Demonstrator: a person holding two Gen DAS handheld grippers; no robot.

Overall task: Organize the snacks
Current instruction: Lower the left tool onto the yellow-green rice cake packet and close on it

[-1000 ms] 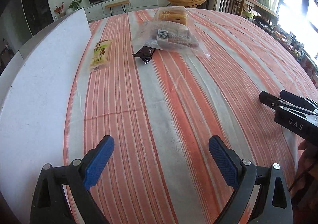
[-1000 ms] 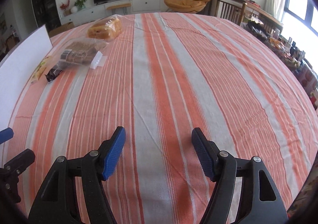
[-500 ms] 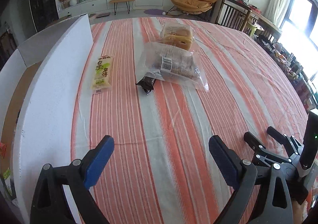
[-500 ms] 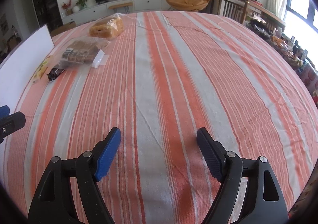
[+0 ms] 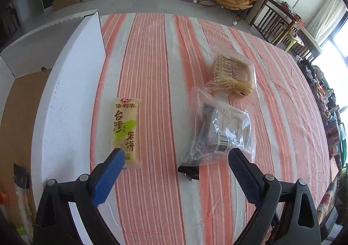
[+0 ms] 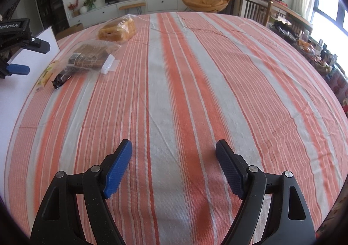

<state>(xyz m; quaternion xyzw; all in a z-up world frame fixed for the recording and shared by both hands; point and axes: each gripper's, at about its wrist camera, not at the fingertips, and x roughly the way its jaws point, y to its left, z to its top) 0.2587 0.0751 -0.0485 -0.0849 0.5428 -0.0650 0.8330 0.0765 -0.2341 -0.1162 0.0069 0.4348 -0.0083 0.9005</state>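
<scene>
**Both tongs wide and empty above the striped bench**

At the far left of the left wrist view stands a white foam-board box wall, with brown cardboard showing behind it. Just beside the wall, on the orange-and-grey striped cloth of the bench, lies a long yellow-green snack packet with Chinese lettering, flat and lengthwise along the stripes. The left tongs hang over this area with their blue pads far apart and nothing between them; the left pad overlaps the near end of the yellow-green packet in the picture, though contact cannot be told. Between the pads, farther on, a small dark foil-wrapped bar pokes out from under a clear plastic bag of dark biscuits with a barcode label. Beyond that bag, touching its far edge, sits a clear bag of golden milk toast bread.

In the right wrist view the same snacks cluster at the upper left, well apart from the right tongs. Those tongs point down at bare striped cloth, their jaws having just been opening, now spread wide with nothing between them. The left tongs appear at that view's left edge, above the white wall.
</scene>
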